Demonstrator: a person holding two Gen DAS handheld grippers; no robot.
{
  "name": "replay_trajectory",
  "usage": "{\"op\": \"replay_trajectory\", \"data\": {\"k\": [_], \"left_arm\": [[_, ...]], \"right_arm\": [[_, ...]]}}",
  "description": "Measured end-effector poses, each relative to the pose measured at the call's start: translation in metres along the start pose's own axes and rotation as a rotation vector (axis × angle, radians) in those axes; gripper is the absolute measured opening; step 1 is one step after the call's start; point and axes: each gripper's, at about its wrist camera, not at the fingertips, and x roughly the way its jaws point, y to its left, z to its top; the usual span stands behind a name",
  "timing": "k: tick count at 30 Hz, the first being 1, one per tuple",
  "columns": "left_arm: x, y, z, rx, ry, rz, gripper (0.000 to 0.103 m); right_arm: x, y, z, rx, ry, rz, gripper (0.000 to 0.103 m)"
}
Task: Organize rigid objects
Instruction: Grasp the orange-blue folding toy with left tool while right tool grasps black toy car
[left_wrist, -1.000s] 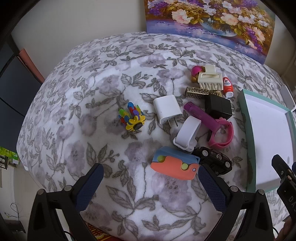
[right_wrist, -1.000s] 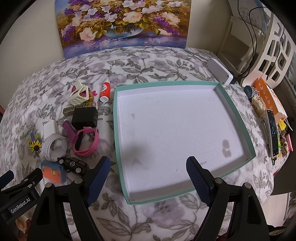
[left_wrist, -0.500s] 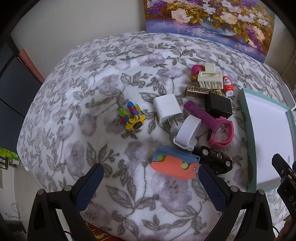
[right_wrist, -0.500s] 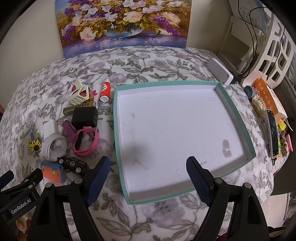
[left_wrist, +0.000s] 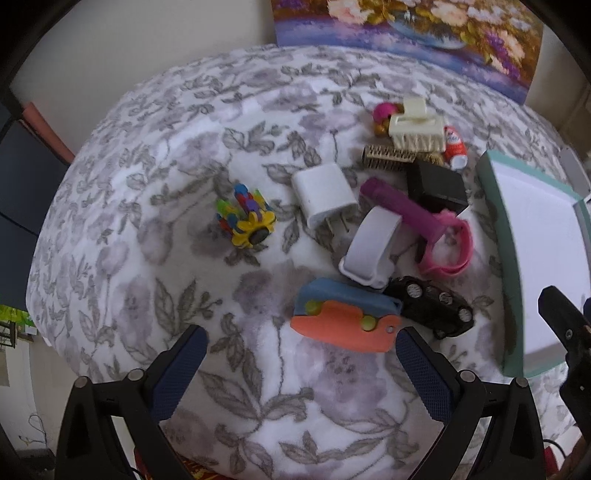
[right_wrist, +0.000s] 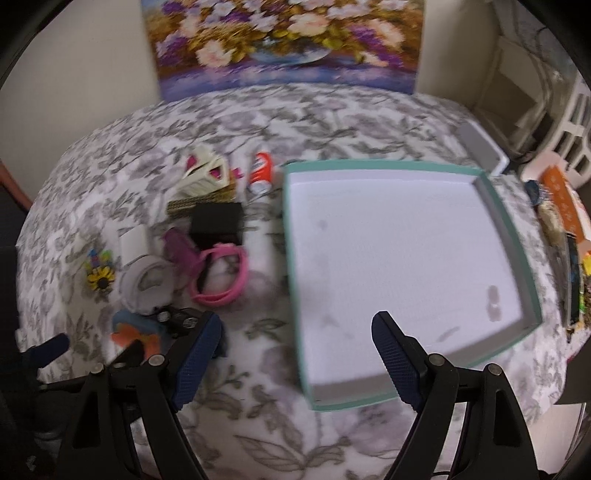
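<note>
Left wrist view
Left gripper: fingers spread wide, holding nothing, above the flowered cloth.
Orange and blue toy: just ahead, between the fingertips.
Black toy car: touching the toy's right end.
White band: just beyond the car.
White charger, pink strap, black adapter: clustered behind.
Flower toy: apart, to the left.

Right wrist view
Right gripper: spread wide, empty, over the near left corner of the tray.
Tray: teal-rimmed, nothing inside, right of the cluster.
Red tube: near the tray's far left corner.
</note>
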Motion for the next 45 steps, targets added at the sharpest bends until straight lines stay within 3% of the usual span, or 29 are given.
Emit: {"op": "replay_trajectory", "data": {"k": [4, 11, 18, 21, 24, 33, 38, 45], "left_arm": [[0.016, 0.000, 0.001, 0.002, 0.042, -0.033, 0.103], [0.026, -0.009, 0.002, 0.045, 0.047, -0.079, 0.103], [0.029, -0.009, 0.000, 0.058, 0.063, -0.115, 0.075], [0.030, -0.001, -0.001, 0.050, 0.063, -0.117, 0.075], [0.028, 0.019, 0.000, 0.005, 0.073, -0.131, 0.075], [0.034, 0.101, -0.006, -0.275, 0.083, -0.100, 0.075], [0.034, 0.116, -0.009, -0.302, 0.078, -0.120, 0.075], [0.031, 0.109, -0.008, -0.307, 0.086, -0.114, 0.075]], "right_arm": [[0.011, 0.014, 0.002, -0.016, 0.044, 0.020, 0.085], [0.028, 0.028, 0.006, 0.001, 0.094, 0.041, 0.085], [0.034, 0.032, 0.010, 0.023, 0.112, 0.057, 0.085], [0.036, 0.034, 0.011, 0.033, 0.115, 0.063, 0.085], [0.037, 0.037, 0.012, 0.035, 0.117, 0.070, 0.085], [0.047, 0.059, 0.008, 0.022, 0.152, 0.100, 0.084], [0.057, 0.067, 0.005, 0.046, 0.180, 0.105, 0.084], [0.067, 0.068, 0.003, 0.123, 0.210, 0.103, 0.084]]}}
